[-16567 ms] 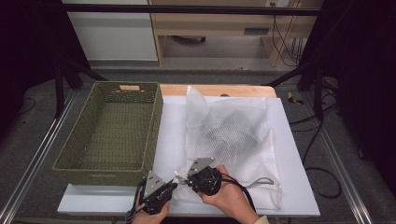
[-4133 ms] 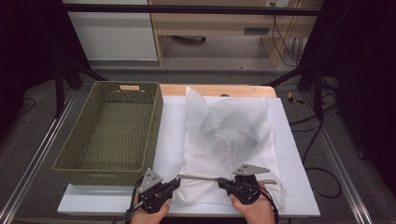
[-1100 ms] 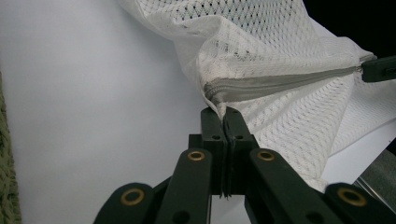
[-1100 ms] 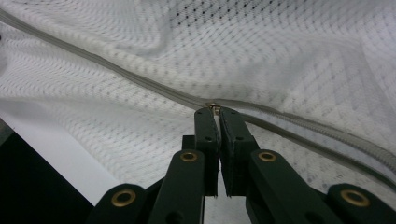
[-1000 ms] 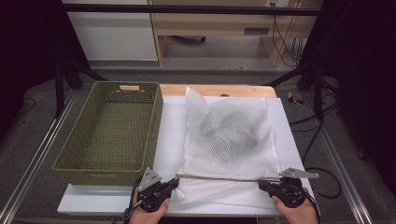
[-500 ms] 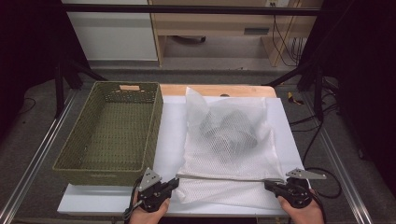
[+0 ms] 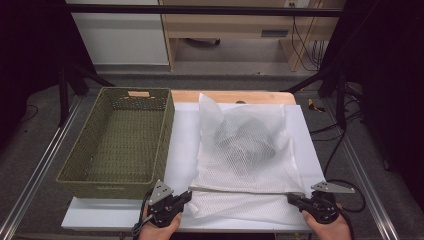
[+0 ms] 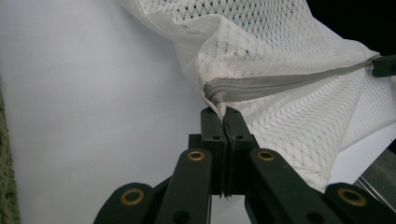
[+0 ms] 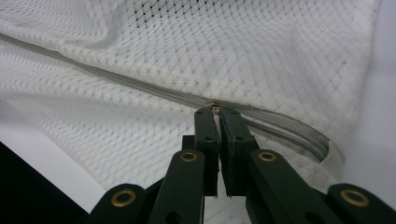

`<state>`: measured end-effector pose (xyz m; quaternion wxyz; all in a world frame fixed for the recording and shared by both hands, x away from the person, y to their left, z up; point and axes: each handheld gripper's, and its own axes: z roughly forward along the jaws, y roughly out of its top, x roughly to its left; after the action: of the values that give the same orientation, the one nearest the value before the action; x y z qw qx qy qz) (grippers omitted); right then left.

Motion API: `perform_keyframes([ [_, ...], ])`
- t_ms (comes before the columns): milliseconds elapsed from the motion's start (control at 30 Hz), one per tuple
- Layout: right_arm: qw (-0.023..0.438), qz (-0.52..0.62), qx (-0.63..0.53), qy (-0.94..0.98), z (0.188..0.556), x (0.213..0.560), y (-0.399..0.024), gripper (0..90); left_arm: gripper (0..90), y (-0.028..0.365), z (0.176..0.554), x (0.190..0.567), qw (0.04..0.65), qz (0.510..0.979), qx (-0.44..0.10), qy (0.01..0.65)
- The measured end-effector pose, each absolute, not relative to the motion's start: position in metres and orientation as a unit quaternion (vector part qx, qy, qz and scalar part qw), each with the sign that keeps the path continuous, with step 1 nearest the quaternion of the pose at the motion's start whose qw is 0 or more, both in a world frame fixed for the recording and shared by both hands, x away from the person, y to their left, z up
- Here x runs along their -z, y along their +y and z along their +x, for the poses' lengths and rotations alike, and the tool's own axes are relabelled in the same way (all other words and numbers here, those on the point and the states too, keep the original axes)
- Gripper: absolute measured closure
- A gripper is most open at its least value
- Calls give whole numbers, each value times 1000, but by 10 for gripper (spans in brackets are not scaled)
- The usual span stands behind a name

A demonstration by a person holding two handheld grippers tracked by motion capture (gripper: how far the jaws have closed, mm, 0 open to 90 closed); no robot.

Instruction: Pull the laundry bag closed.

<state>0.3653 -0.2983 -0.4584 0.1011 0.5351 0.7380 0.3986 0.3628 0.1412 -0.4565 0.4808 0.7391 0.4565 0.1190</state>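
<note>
A white mesh laundry bag (image 7: 245, 150) with dark clothing inside lies on the white table (image 7: 180, 140). Its grey zipper (image 7: 240, 191) runs across the near end, pulled taut. My left gripper (image 7: 186, 196) is shut on the bag's corner at the zipper's left end (image 8: 223, 112). My right gripper (image 7: 291, 198) is shut on the small metal zipper pull (image 9: 215, 106), close to the bag's right edge. A short stretch of zipper (image 9: 289, 133) runs on past the pull. In the left gripper view the right gripper's tip (image 8: 384, 65) shows at the zipper's far end.
A green woven basket (image 7: 120, 142), holding nothing, stands left of the bag, its near wall just beyond my left gripper. The table's front edge (image 7: 125, 227) runs under both hands. Dark stands and cables flank the table.
Over the earlier frames my right gripper travelled right along the zipper, from beside the left gripper to the bag's right edge. In the last second it only sank slightly toward the front edge.
</note>
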Motion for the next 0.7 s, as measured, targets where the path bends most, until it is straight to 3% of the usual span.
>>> perform_keyframes([
  [700,108,547,-397,729,361,456,-310,869,892,142,363,457,479,740,-120,457],
])
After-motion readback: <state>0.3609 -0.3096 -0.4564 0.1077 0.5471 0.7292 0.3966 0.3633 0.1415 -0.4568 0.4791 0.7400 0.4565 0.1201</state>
